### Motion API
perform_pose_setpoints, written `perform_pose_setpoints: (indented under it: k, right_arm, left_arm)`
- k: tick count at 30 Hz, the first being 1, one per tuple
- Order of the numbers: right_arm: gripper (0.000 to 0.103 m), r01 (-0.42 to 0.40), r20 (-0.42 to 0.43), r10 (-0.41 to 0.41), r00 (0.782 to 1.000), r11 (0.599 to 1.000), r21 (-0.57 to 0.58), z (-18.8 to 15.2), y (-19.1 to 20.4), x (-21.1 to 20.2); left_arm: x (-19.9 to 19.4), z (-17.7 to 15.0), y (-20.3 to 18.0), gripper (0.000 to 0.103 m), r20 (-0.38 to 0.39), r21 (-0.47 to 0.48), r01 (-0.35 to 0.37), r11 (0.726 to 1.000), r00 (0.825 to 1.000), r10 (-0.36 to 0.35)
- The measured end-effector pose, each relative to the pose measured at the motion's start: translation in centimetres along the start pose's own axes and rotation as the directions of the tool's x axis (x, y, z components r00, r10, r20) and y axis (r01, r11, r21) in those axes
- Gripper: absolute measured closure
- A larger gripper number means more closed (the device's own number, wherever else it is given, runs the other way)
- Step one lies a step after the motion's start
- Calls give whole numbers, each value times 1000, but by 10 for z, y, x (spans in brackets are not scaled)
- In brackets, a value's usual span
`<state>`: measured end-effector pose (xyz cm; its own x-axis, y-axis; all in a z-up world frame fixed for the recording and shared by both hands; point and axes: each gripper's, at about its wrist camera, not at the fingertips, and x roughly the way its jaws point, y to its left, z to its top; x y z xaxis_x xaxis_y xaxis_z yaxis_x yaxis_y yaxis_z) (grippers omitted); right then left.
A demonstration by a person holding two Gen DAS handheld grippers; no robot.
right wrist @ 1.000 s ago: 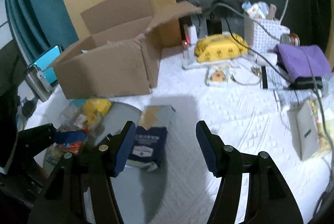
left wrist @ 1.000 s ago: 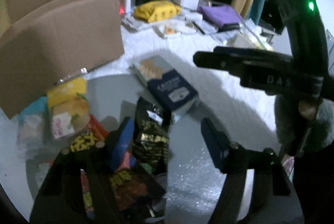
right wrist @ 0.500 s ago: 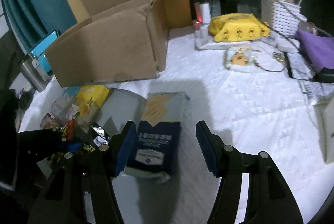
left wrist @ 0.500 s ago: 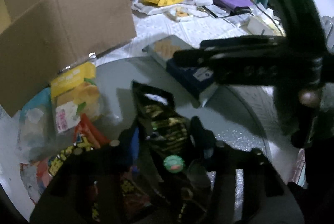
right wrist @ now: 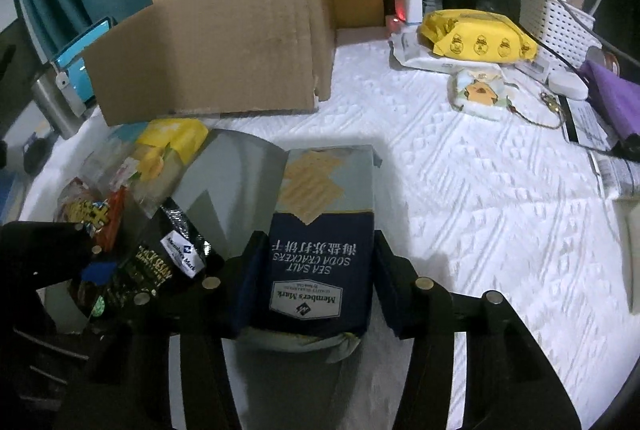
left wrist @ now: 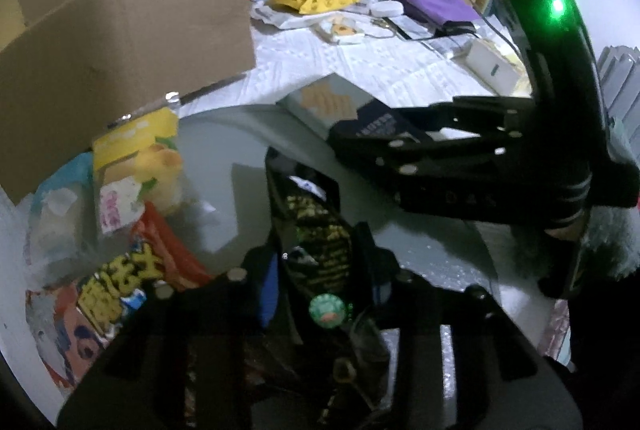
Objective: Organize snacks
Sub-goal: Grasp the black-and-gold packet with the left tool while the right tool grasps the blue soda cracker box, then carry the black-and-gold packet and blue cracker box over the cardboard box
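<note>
A black snack packet with gold print [left wrist: 316, 230] stands up between the blue pads of my left gripper [left wrist: 324, 274], which is shut on it. The right wrist view shows the same packet [right wrist: 168, 258] at lower left, with the left gripper [right wrist: 100, 270] on it. A dark blue and grey soda cracker pack [right wrist: 320, 262] lies on the grey mat [right wrist: 240, 165]. My right gripper [right wrist: 318, 282] straddles its near end, jaws closing, pads against both sides. In the left wrist view the right gripper [left wrist: 400, 157] reaches over the cracker pack [left wrist: 328, 101].
An open cardboard box [right wrist: 224, 49] stands behind the mat. A yellow snack bag [left wrist: 136, 149] and an orange packet [left wrist: 120, 282] lie left of the black packet. Far right on the white quilt [right wrist: 460, 189] are a yellow pouch [right wrist: 476, 33], a white basket [right wrist: 556, 13] and a purple cloth [right wrist: 616, 89].
My left gripper has closed on the black packet, which now stands between its pads. The right gripper has come down over the cracker pack and narrowed its jaws onto the sides.
</note>
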<state>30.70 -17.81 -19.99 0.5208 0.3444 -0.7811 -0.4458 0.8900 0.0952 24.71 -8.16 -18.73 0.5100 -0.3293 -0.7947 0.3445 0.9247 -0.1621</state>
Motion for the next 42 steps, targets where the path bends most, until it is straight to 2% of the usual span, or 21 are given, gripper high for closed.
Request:
perform_pose_setpoints:
  k: [21,30,42]
  right_arm:
    - [52,18,58,-20,998,999,39,-45,-9,-61]
    - [52,24,100,-25,995,1000,13,-43,4,-86]
    - [52,32,184,-26,983,999,-34,-27,28,-127]
  left_arm:
    - [-25,-13,-38,69,23,53,29,998,999,-30]
    - [-54,-10,-34,69,83,43,19,999,996,-22]
    - [-99,0,-24,69,181,22,5,1000,983,-9]
